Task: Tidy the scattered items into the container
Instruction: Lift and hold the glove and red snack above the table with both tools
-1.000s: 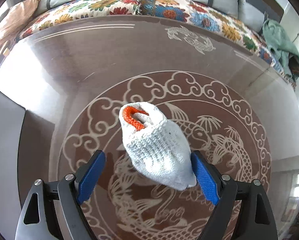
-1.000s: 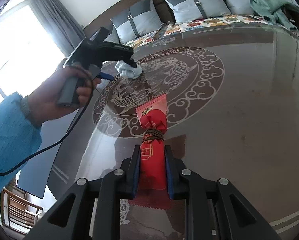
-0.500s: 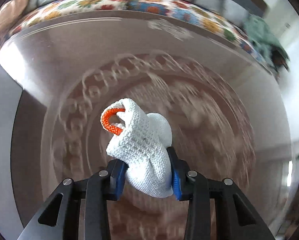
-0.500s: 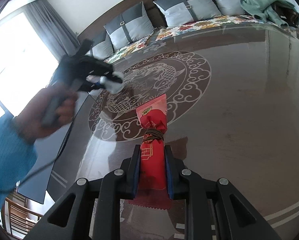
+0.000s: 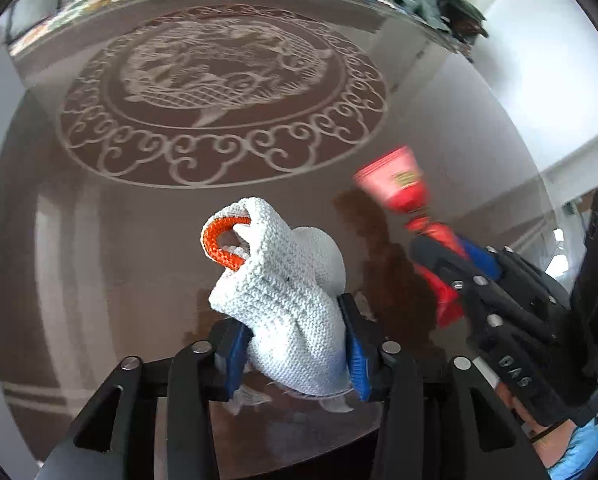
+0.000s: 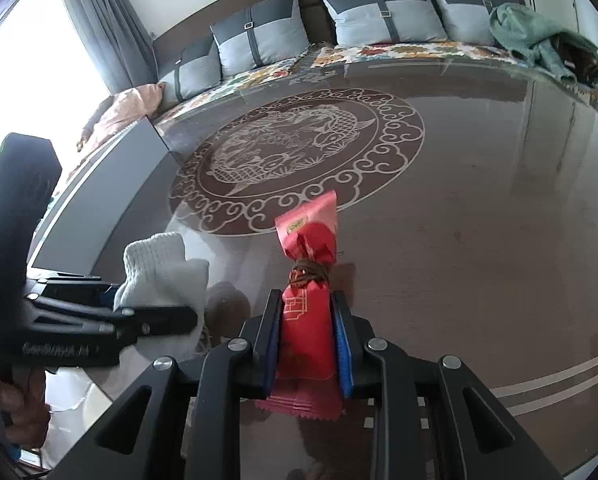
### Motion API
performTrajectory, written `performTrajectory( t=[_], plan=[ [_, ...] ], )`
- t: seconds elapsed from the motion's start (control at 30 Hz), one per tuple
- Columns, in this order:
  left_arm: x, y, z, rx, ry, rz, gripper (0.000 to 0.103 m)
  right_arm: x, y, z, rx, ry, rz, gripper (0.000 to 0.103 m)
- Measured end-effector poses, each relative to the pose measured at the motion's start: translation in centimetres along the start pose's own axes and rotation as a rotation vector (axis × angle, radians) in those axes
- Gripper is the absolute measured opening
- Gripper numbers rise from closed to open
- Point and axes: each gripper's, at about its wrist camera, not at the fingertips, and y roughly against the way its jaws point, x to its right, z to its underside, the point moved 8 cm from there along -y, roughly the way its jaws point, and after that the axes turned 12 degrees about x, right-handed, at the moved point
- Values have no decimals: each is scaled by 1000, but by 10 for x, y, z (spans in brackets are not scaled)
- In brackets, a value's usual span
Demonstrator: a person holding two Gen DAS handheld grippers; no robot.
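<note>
White knit glove (image 5: pixel 287 300) with orange cuff (image 5: pixel 219 240), bunched, cuff end up, lifted clear of the table. Red packet (image 6: pixel 307 316), brown cord tied round its neck, pink serrated top flared, upright, just beside the glove.

left gripper (image 5: pixel 295 344) lifted glove (image 5: pixel 283 300), beside right gripper (image 6: pixel 307 336)

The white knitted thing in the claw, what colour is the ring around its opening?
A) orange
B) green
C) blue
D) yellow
A: in the left wrist view, the white knitted pouch, pinched in the left gripper, has an orange rim around its opening.
</note>
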Motion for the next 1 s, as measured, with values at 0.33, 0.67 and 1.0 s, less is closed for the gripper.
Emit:
performTrajectory(
  t=[0.33,0.67,1.0],
  plan=[
    [-6,-4,0,35,-34,-116,71,4,-13,9,-52,94,34,51],
    [-4,-6,4,59,-47,-172,70,-7,-14,20,12,242,98,53],
    [-7,10,11,92,42,-121,34,12,4,20,36,76,31,23]
  ],
)
